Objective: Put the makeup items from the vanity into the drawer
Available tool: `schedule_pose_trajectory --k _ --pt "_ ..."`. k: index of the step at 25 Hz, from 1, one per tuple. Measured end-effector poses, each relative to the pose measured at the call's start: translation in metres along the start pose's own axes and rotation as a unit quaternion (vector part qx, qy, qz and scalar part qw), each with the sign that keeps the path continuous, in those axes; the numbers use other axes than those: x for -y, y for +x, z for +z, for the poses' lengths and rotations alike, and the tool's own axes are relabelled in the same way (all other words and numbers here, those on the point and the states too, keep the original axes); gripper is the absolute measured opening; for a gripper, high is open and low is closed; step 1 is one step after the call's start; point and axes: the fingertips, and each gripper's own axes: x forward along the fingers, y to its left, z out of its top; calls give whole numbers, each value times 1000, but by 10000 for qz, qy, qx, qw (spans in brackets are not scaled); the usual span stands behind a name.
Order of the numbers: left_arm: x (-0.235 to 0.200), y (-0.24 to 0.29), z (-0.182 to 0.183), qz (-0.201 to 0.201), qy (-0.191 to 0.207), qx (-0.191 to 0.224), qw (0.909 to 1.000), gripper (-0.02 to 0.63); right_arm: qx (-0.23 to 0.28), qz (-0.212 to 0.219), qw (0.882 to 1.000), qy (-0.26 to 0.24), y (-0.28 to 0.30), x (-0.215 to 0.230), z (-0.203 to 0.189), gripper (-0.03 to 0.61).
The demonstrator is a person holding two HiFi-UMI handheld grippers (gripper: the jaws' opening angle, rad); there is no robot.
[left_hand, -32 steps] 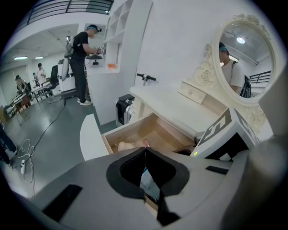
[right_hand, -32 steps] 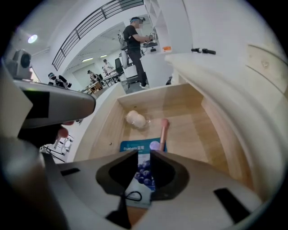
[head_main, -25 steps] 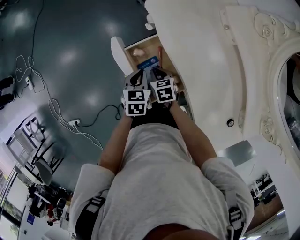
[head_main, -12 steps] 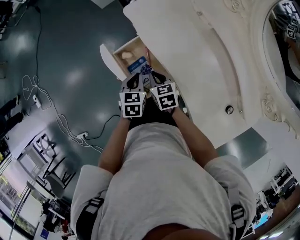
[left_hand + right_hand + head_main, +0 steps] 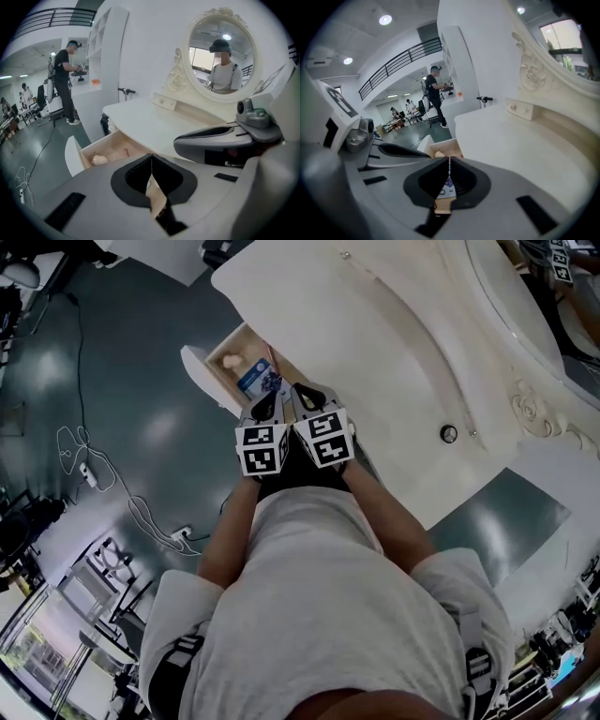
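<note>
Above the open drawer (image 5: 198, 370), the left gripper (image 5: 263, 407) and right gripper (image 5: 306, 396) had risen; one blue box (image 5: 255, 381) lay inside. Left gripper view: fingers closed, empty; two pale items (image 5: 99, 160) in the drawer. Right gripper view: fingers closed, empty.

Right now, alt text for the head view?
Seen from above, a person holds the left gripper and right gripper side by side near the open drawer of a white vanity. A blue packet lies in the drawer.

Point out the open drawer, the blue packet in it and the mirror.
open drawer (image 5: 200, 374), head view, white front panel
blue packet (image 5: 254, 381), head view, its middle
mirror (image 5: 201, 52), left gripper view, left part of glass
</note>
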Motion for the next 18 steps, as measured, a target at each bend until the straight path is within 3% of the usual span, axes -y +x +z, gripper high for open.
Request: schedule_pose_trajectory --k 7,18 --pt "59 9 17 -370 536 -25 9979 7 324 -513 9967 537 -52 53 -6 20" --pt "177 23 22 -1127 1547 -144 9814 7 752 -1385 9760 1505 -142 125 -51 20"
